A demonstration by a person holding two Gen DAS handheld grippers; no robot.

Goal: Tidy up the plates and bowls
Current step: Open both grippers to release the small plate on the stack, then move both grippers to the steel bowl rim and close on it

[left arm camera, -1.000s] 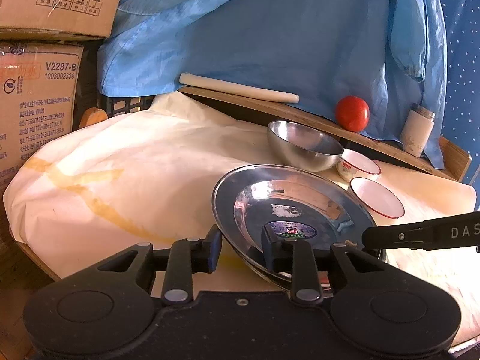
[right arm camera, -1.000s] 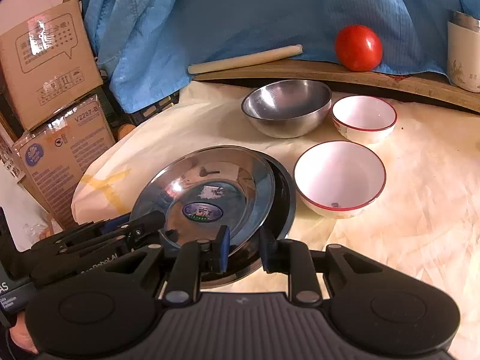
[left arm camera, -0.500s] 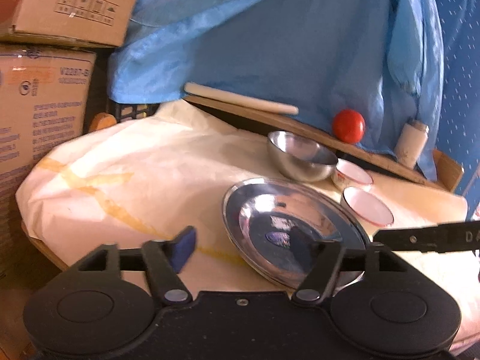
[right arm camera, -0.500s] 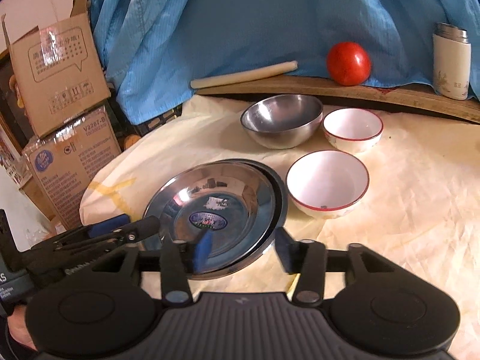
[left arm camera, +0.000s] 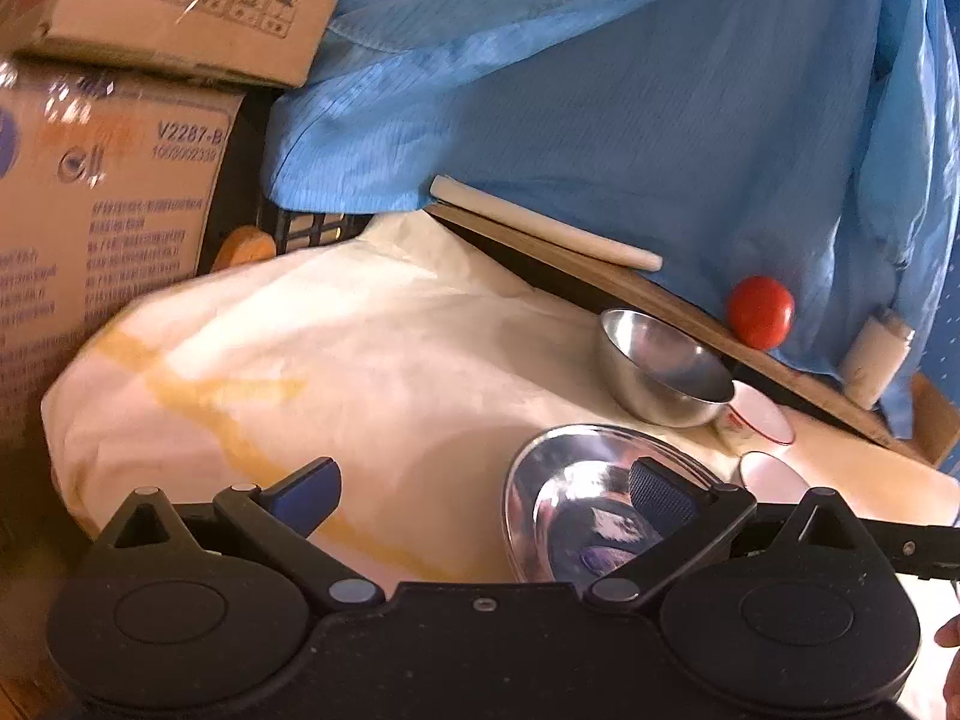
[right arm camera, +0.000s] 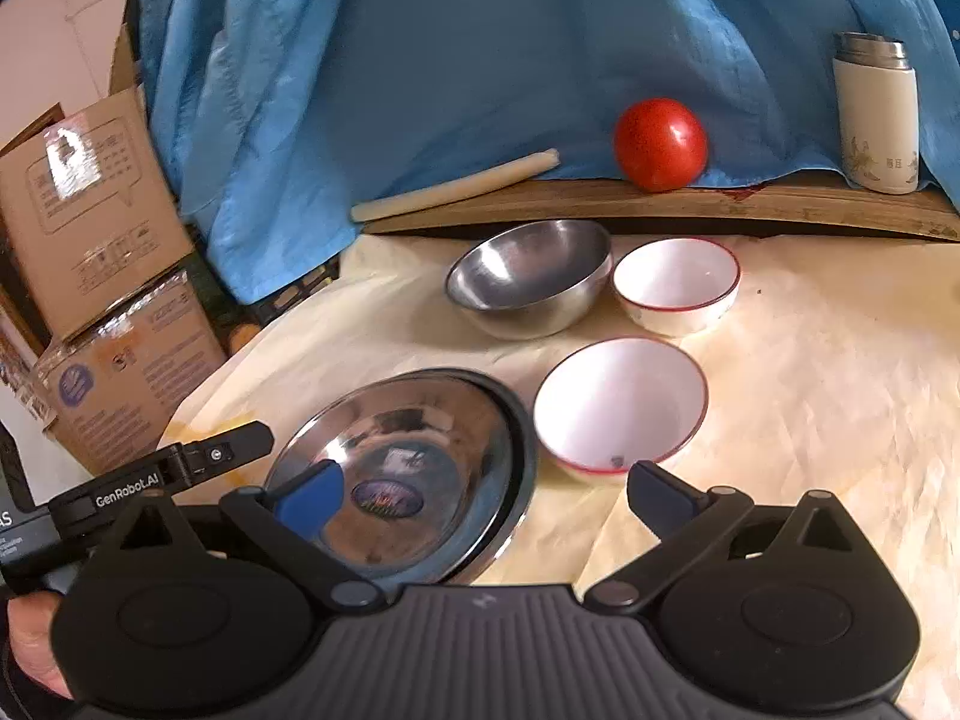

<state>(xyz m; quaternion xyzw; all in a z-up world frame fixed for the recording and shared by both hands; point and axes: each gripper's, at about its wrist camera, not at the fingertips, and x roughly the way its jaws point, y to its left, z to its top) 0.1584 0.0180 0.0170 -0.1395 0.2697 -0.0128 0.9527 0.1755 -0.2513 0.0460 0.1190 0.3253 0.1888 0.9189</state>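
Observation:
Two steel plates [right arm camera: 420, 468] lie stacked on the cream cloth, the upper one with a sticker in its middle; the stack also shows in the left wrist view [left arm camera: 576, 492]. Behind it stand a steel bowl [right arm camera: 528, 282] and two white red-rimmed bowls, one near [right arm camera: 618, 402] and one far [right arm camera: 675, 285]. My right gripper [right arm camera: 480, 495] is open and empty just above the stack's near edge. My left gripper [left arm camera: 480, 489] is open and empty, drawn back to the left of the plates. The steel bowl [left arm camera: 660, 369] shows there too.
A wooden board [right arm camera: 660, 204] at the back carries a red tomato [right arm camera: 660, 144], a white rolling pin [right arm camera: 456, 186] and a white flask [right arm camera: 876, 120]. Blue cloth [right arm camera: 480, 60] hangs behind. Cardboard boxes [right arm camera: 90, 252] stand at the left.
Both grippers were shut on the plate rims a second ago. They have opened, let the plates go and pulled back. The plates now rest stacked on the cloth.

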